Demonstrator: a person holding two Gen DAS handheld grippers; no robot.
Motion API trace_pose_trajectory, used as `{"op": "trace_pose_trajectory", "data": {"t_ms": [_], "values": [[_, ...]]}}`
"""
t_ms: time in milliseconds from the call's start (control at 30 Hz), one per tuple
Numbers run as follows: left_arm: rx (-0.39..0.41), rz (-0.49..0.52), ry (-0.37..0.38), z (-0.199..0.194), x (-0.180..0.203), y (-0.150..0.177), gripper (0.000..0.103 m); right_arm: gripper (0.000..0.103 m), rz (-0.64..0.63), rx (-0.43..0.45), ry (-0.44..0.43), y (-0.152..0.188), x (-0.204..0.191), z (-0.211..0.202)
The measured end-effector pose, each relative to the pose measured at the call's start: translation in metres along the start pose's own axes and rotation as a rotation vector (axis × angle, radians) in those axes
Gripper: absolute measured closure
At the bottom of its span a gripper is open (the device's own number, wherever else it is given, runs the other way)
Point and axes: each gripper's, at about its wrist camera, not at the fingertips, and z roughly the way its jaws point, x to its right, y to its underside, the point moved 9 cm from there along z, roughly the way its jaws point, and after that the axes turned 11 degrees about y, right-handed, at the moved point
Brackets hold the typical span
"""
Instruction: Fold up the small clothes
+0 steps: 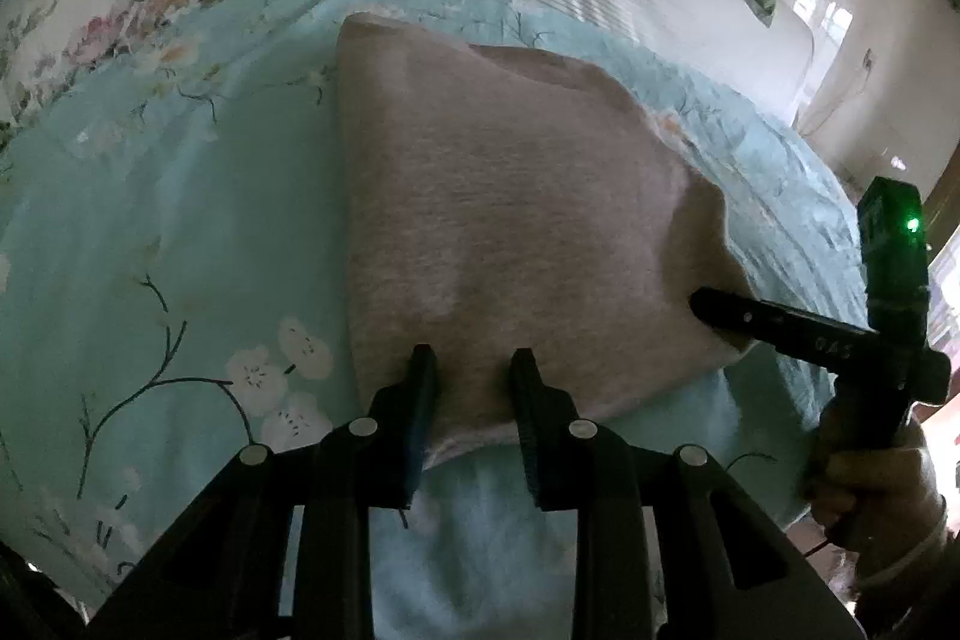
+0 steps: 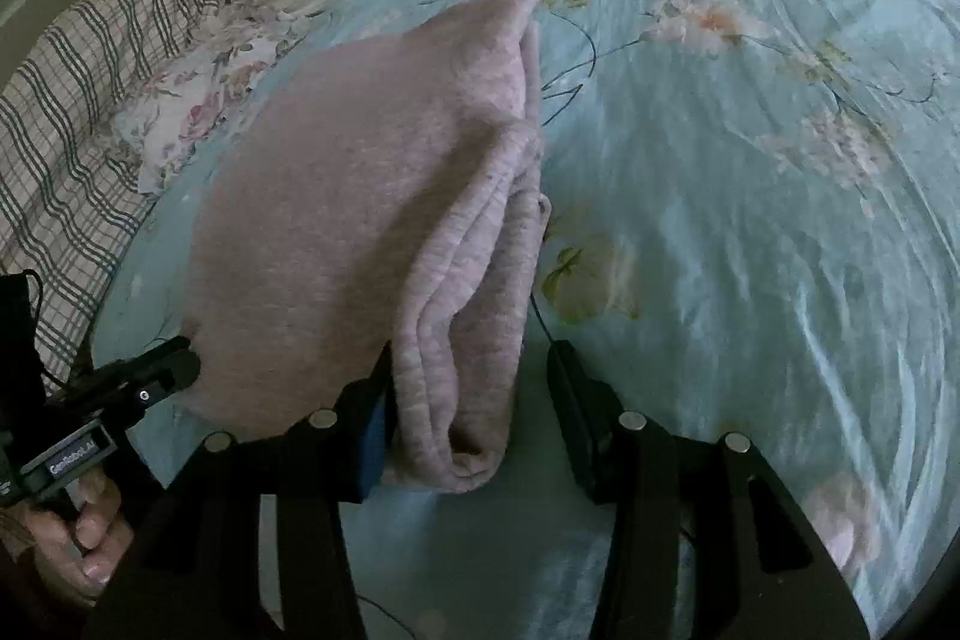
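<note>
We have the folded pink knit garment [image 1: 516,220] lying on the floral bedspread [image 1: 180,232] near the bed's front edge. It looks soft, light and floppy, its layers prone to sliding apart. Our left tongs [image 1: 474,370] and right tongs [image 2: 474,370] both stand open at its near edge; we judge the stacked right-hand folds the best hold.

My left gripper [image 1: 474,370] is matte black, its 2 fingers ridged along the inner faces, with a blue pad on the left one. 4 round silver pivot pins sit across its linkage arms. My right gripper [image 2: 474,370] is built the same: black, 4 silver pins, a blue pad on its left finger. Seen from the left camera, its body carries a glowing green light and faint pale lettering on one finger. The left unit's side wears a small white label with dark print, and thin black cable trails near it. My hands [image 1: 870,484] show bare skin, pale fingernails visible.
</note>
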Motion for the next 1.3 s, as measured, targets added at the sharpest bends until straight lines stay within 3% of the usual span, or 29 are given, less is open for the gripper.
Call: {"op": "trace_pose_trajectory", "data": {"t_ms": [167,333,400,467,500,667,800,1067,1300], "values": [[-0.001,0.005,-0.011,-0.003,-0.001,0.001,0.076,0.053,-0.008,0.006,0.034,0.002,0.004,-0.005],[-0.005,0.021,-0.041,-0.008,0.001,0.002,0.074,0.044,-0.085,0.044,0.184,-0.001,0.01,-0.016],[-0.005,0.03,-0.056,-0.013,0.002,0.004,0.068,0.039,-0.089,0.053,0.224,-0.003,0.017,-0.021],[-0.015,0.022,-0.088,-0.016,-0.003,0.008,0.045,0.036,-0.074,0.055,0.246,-0.002,0.026,-0.027],[-0.024,0.004,-0.095,-0.017,-0.007,0.011,0.043,0.035,-0.067,0.054,0.249,-0.002,0.028,-0.029],[-0.045,-0.045,-0.074,-0.027,-0.019,0.029,0.037,0.023,-0.023,0.056,0.223,0.009,0.033,-0.047],[-0.05,-0.045,-0.095,-0.035,-0.024,0.042,0.024,0.018,-0.014,0.063,0.195,0.023,0.03,-0.059],[-0.073,-0.018,-0.133,-0.042,-0.028,0.058,0.022,0.006,-0.06,0.053,0.117,0.053,0.004,-0.07],[-0.083,-0.014,-0.176,-0.048,-0.029,0.07,0.022,0.003,-0.135,0.036,0.095,0.072,-0.016,-0.07]]}}
